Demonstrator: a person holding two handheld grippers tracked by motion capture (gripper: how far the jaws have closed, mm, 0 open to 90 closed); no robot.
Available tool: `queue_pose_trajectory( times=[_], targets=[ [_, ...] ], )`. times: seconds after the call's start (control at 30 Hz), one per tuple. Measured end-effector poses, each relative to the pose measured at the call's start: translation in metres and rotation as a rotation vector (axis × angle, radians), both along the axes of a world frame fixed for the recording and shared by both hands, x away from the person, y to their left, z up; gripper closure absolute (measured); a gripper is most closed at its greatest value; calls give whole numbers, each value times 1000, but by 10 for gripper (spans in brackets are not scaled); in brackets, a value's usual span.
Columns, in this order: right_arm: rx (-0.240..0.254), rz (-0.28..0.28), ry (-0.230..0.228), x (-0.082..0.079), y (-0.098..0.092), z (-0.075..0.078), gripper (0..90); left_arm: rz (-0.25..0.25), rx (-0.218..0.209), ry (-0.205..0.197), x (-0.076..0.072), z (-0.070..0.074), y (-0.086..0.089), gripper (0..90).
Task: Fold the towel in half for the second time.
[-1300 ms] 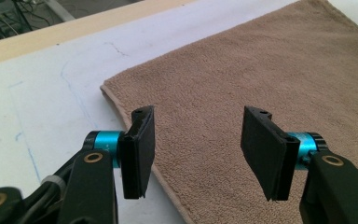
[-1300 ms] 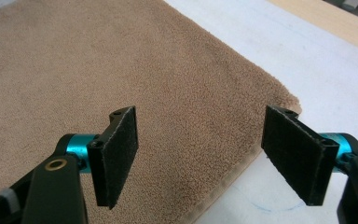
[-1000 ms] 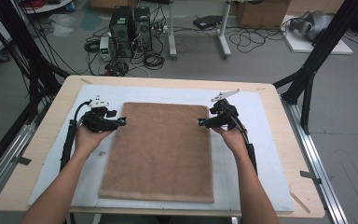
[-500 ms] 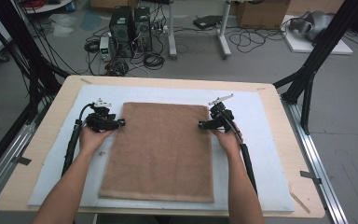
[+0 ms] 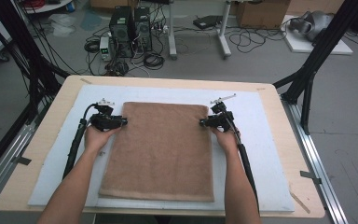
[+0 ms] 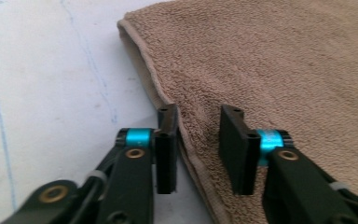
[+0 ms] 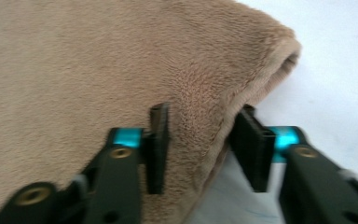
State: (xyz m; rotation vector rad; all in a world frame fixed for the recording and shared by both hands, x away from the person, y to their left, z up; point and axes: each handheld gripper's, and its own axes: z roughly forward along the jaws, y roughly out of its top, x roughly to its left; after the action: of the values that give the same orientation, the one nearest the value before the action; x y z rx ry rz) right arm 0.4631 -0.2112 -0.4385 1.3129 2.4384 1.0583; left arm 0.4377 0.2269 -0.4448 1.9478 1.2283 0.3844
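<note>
Two grippers bracket the far corners of the brown towel (image 5: 161,149), which lies flat on the white mat (image 5: 261,154): left gripper (image 6: 198,149) and right gripper (image 7: 205,149) each straddle a side hem, jaws just closing but pads not yet pinching. Step in hand looks like securing both corners; next, finish the pinch, then lift evenly to fold.
</note>
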Motion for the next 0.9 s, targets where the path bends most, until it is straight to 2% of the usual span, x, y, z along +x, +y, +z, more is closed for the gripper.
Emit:
queue_pose_trajectory(
  times=[0.03,0.13,0.3,0.37,0.5,0.6,0.67,0.77,0.8,0.87,0.9],
  targets=[
    [13,20,8,0,0,0,738,-1,-12,6,0,0,1,738],
    [22,41,15,0,3,0,781,-3,-28,13,0,0,1,802],
    [17,73,23,-1,0,5,811,-21,10,-11,-3,4,1,843],
    [14,90,3,-2,-2,9,814,-30,14,-27,-4,8,2,847],
    [38,108,-46,-7,-6,23,817,-41,-9,-60,-8,16,6,850],
    [44,125,-61,-11,-9,30,817,-50,-27,-77,-12,23,8,850],
    [70,140,-68,-15,-11,36,817,-62,-47,-93,-16,30,10,851],
    [100,172,-84,-23,-13,47,817,-87,-55,-122,-26,41,15,851],
    [105,186,-93,-27,-13,51,817,-93,-69,-139,-31,44,16,851],
    [126,220,-112,-37,-15,60,816,-118,-69,-161,-42,51,20,852],
    [131,231,-116,-43,-16,64,816,-127,-86,-169,-51,53,23,852]
  ],
)
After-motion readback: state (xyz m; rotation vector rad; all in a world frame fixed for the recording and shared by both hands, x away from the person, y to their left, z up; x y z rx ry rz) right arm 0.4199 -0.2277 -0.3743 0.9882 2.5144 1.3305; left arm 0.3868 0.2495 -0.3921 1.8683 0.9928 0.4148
